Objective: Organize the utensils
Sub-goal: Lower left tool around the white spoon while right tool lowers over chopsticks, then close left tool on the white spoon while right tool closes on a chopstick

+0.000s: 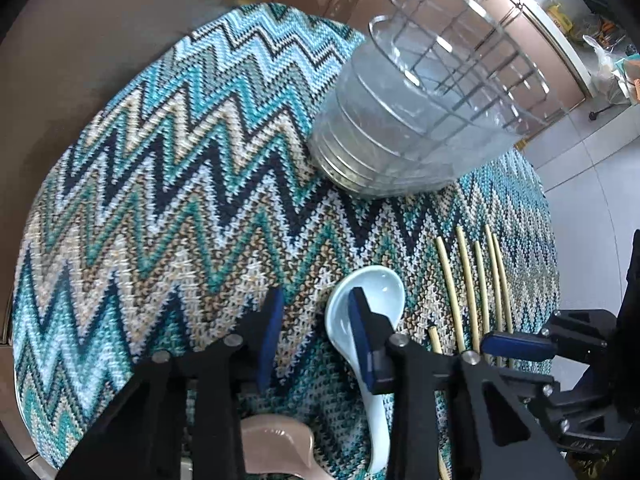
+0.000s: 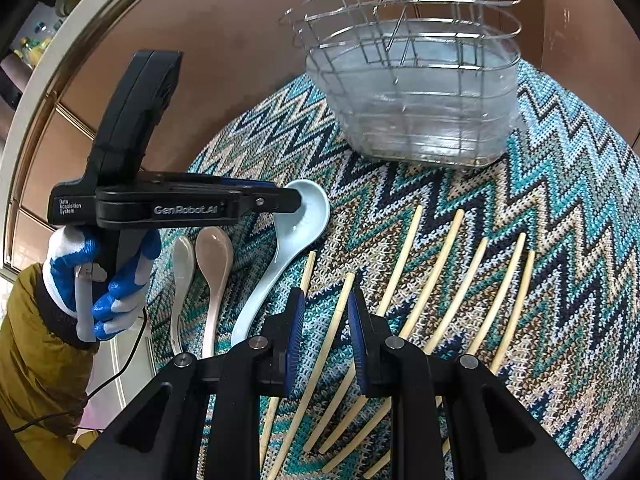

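Left wrist view: my left claw (image 1: 316, 320) points steeply down at the zigzag mat (image 1: 160, 184), its jaws part-way apart; one blue pad lies over the bowl of the pale blue spoon (image 1: 370, 304) and the other over bare mat, and I cannot tell whether either pad touches. That spoon lies flat, bowl toward the drainer and handle running back toward me. In the right wrist view two smaller spoons lie just beside it on its outer side, a pink spoon (image 2: 214, 276) and a white spoon (image 2: 182, 280), both on the same axis, bowls away from me. The chopsticks (image 2: 436, 268) lie fanned on the other side, apart from each other, their long axes also running from me toward the drainer. My right claw (image 2: 324, 336) hangs over one chopstick (image 2: 342, 308) with its jaws narrowly apart, the stick showing between the pads; I cannot tell whether they pinch it. The clear plastic tub (image 2: 424, 116) stands at the mat's far side with a wire basket (image 2: 400, 24) in it; I see no utensil inside. Bare mat stretches wide beside my left claw, and the mat's rounded edge meets a brown surface (image 1: 80, 40). A gloved hand (image 2: 100, 280) holds the left claw's grip.
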{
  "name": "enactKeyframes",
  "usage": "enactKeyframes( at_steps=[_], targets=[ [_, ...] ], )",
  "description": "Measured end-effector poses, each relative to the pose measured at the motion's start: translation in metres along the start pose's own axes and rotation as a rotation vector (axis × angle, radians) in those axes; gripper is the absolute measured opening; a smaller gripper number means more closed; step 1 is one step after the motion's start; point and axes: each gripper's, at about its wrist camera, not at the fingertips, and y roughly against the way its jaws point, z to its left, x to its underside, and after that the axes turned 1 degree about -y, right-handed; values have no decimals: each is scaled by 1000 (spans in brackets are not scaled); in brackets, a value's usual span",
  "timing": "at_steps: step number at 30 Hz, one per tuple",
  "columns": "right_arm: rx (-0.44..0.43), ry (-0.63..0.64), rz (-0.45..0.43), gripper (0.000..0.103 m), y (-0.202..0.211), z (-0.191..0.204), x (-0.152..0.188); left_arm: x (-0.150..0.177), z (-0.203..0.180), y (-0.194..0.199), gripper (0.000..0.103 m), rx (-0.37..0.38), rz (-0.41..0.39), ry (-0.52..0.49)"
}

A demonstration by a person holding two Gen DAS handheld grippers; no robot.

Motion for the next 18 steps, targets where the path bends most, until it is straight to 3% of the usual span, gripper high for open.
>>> enactKeyframes(
  at_steps=[8,18],
  targets=[
    [27,-11,64,22,-36,0,-11,-4,-5,-11,14,11,9,11],
    [64,-57,107,23,-69,-6,-18,-9,-7,-17,15,30,8,5]
  ],
)
